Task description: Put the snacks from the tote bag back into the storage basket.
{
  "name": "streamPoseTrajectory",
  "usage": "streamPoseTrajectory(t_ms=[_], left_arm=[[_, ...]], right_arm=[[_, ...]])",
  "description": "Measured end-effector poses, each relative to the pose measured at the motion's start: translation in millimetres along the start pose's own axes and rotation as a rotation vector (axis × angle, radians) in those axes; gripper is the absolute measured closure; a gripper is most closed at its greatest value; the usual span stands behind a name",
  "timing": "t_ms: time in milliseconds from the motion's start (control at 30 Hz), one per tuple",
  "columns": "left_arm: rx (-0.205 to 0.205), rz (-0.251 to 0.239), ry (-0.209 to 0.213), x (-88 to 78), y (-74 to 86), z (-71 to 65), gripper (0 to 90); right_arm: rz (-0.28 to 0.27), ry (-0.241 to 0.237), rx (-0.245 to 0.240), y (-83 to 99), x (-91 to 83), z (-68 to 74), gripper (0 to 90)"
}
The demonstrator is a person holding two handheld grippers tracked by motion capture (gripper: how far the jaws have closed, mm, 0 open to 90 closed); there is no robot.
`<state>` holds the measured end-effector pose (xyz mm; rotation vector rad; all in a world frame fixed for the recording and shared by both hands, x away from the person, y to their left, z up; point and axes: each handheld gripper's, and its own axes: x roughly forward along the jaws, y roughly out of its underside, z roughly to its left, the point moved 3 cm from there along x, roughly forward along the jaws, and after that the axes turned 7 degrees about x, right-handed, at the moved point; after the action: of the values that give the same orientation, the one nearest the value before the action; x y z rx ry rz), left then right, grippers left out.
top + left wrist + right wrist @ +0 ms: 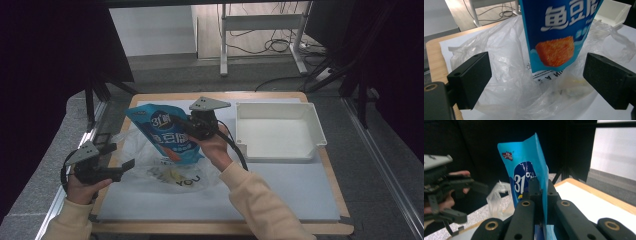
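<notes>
Right gripper (192, 125) pinches blue pouch (165, 132); left gripper (117, 161) spread (white-matted table (300, 185), grey floor).

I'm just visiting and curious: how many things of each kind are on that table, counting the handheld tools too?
Blue snack pouch: 1
Clear plastic bag: 1
White tray: 1
Handheld grippers: 2, left gripper open beside the bag, right gripper shut on the pouch
Total: 5
</notes>
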<state>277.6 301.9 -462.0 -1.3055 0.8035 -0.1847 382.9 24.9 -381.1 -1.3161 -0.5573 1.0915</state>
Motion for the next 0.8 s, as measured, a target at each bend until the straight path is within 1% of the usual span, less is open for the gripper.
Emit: streamPoseTrajectory(t_ms=[33,200,267,400,500,600,800], left_arm=[[-0.001,0.001,0.001,0.2,0.0,-0.3,8.5],[-0.002,-0.004,0.001,-1.5,-0.8,0.2,8.5],[-0.001,-0.002,0.001,-1.1,-0.4,0.6,8.5],[-0.003,0.003,0.002,0.5,0.8,0.5,8.5],[-0.005,0.005,0.002,1.2,0.7,-0.2,8.5],[-0.002,0.006,0.0,0.6,0.4,0.2,8.5],[-0.007,0.005,-0.001,1.0,0.9,0.6,8.5]], right_arm=[[-0.006,0.002,-0.006,-2.7,-1.2,1.3,88.0],[-0.054,-0.024,-0.007,-16.4,-9.2,9.7,88.0],[-0.07,-0.035,-0.01,-23.1,-14.5,11.8,88.0],[-0.1,-0.06,-0.001,-37.1,-27.5,14.1,88.1],[-0.119,-0.071,-0.002,-46.7,-38.3,15.2,88.1],[-0.145,-0.066,-0.011,-55.4,-49.3,15.5,88.1],[-0.188,-0.06,-0.005,-69.3,-68.6,10.6,88.1]])
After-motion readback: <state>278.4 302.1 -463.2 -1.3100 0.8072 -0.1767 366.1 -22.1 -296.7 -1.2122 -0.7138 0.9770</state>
